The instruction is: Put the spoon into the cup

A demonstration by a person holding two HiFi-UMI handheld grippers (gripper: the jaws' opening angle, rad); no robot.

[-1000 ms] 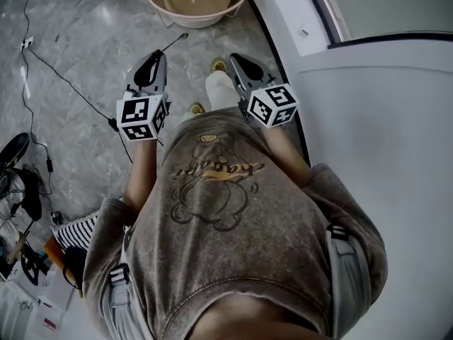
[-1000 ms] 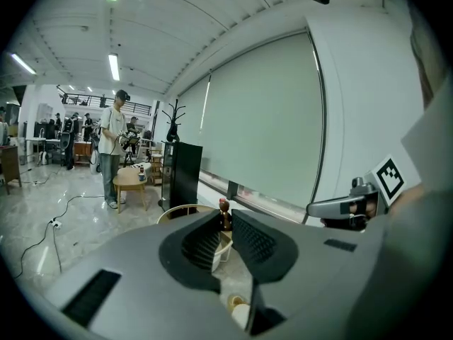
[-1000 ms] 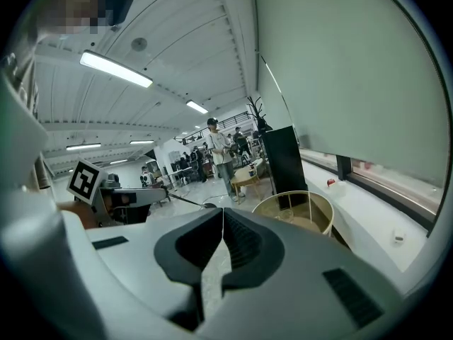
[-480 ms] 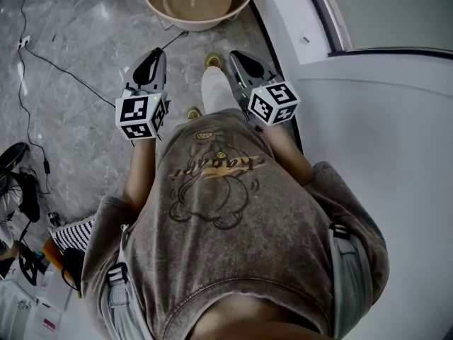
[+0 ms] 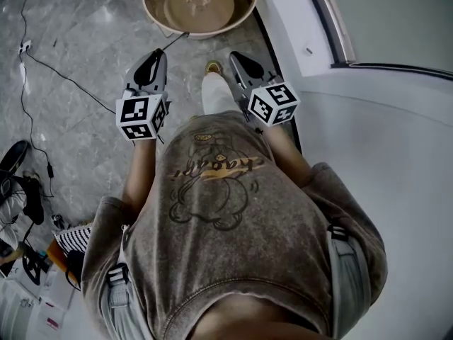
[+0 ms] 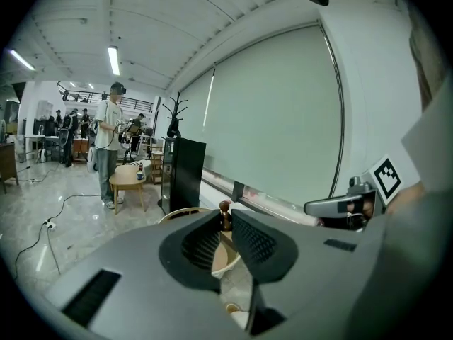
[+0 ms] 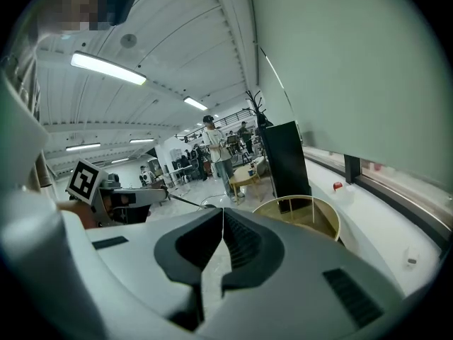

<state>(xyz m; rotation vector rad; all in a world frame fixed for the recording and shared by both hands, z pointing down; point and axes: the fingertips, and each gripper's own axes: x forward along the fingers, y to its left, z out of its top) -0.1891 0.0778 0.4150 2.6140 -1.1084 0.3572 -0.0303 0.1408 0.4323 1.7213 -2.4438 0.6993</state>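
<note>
A thin dark spoon [image 5: 175,42] sticks forward out of my left gripper [image 5: 157,54], whose jaws are closed on it. In the left gripper view its brown end [image 6: 225,216] shows between the pads. From the right gripper view the handle [image 7: 185,201] pokes out of the left gripper. My right gripper [image 5: 233,55] is held level beside the left one. Its jaws [image 7: 223,214] meet at the tips with nothing between them. No cup shows close by; far off, a small mug-like thing [image 6: 138,174] stands on a low table.
A round tan tub-shaped seat [image 5: 152,9] stands on the grey marble floor straight ahead. A white ledge [image 5: 297,27] under a blind-covered window runs along the right. Cables [image 5: 49,69] trail over the floor at left. A black cabinet [image 6: 184,172] and people stand farther off.
The person has walked forward: the tan tub seat has come closer and lower in the head view. Both grippers keep their pose, the spoon still in the left one.
</note>
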